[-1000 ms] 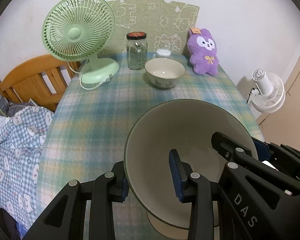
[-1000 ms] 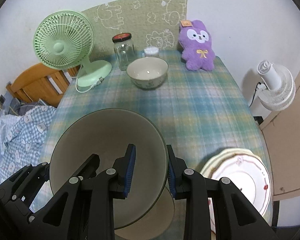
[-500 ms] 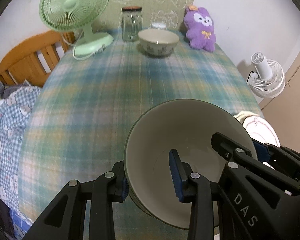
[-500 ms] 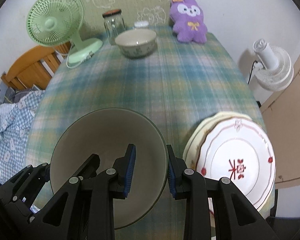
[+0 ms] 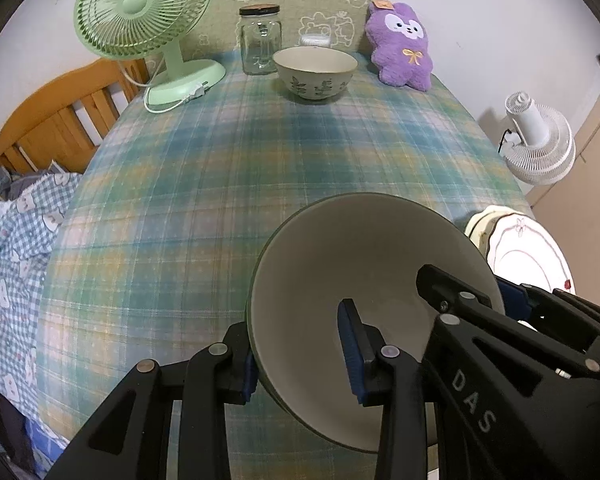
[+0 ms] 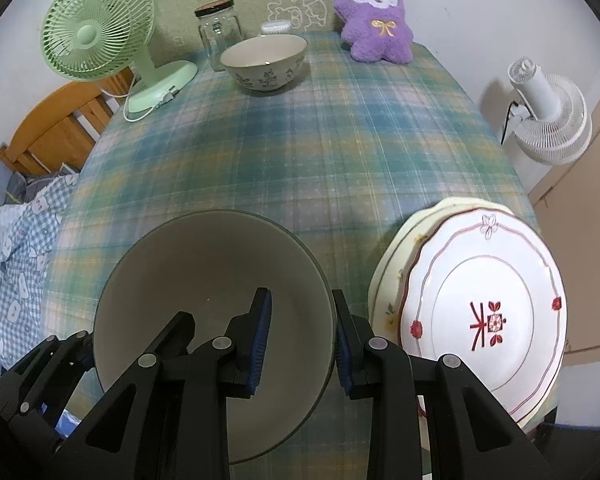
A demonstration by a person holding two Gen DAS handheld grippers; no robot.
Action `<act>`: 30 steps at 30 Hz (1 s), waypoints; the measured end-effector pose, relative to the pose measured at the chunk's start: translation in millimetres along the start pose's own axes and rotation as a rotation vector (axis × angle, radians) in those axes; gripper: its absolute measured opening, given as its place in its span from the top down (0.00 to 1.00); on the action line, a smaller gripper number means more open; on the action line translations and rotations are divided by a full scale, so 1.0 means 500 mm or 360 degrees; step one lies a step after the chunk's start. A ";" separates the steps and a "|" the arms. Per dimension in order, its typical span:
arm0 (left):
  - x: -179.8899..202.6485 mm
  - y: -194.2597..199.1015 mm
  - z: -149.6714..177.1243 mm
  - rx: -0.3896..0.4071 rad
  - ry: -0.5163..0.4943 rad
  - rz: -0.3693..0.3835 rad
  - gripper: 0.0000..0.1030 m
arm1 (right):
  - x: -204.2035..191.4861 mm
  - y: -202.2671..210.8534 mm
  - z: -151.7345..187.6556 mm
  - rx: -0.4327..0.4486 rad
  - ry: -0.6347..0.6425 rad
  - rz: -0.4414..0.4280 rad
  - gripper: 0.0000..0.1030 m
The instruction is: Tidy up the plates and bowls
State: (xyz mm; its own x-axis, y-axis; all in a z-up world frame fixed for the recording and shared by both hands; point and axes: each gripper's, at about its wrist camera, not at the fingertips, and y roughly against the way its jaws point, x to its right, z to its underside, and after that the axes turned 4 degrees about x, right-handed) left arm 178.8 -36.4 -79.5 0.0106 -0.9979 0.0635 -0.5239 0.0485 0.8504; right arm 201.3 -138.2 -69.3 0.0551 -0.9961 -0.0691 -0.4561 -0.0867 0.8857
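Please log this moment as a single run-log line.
left gripper: shut on large bowl rim | right gripper: shut on opposite rim | plate stack: beside bowl | small bowl: far end

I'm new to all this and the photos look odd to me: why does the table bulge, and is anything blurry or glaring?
Left wrist view: the fisheye lens bends the plaid table into a dome, corners are black, focus is sharp. Right wrist view: same bulge; a soft shadow falls beyond the big bowl; the stacked plates look bright but not glaring.
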 end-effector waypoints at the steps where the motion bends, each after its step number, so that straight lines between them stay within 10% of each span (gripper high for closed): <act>1: 0.001 0.000 0.000 -0.0001 -0.0004 -0.0005 0.66 | 0.002 0.000 0.001 0.0001 -0.0009 -0.0006 0.69; 30: 0.018 0.005 0.005 -0.0096 -0.0165 -0.0181 0.56 | 0.015 -0.007 0.018 -0.0037 -0.0028 -0.0155 0.74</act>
State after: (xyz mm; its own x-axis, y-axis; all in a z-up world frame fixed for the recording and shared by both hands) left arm 175.6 -45.3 -78.3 -0.0225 -0.9960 -0.0862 -0.4720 -0.0654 0.8792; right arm 195.5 -145.8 -77.0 0.0826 -0.9831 -0.1631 -0.4287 -0.1828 0.8848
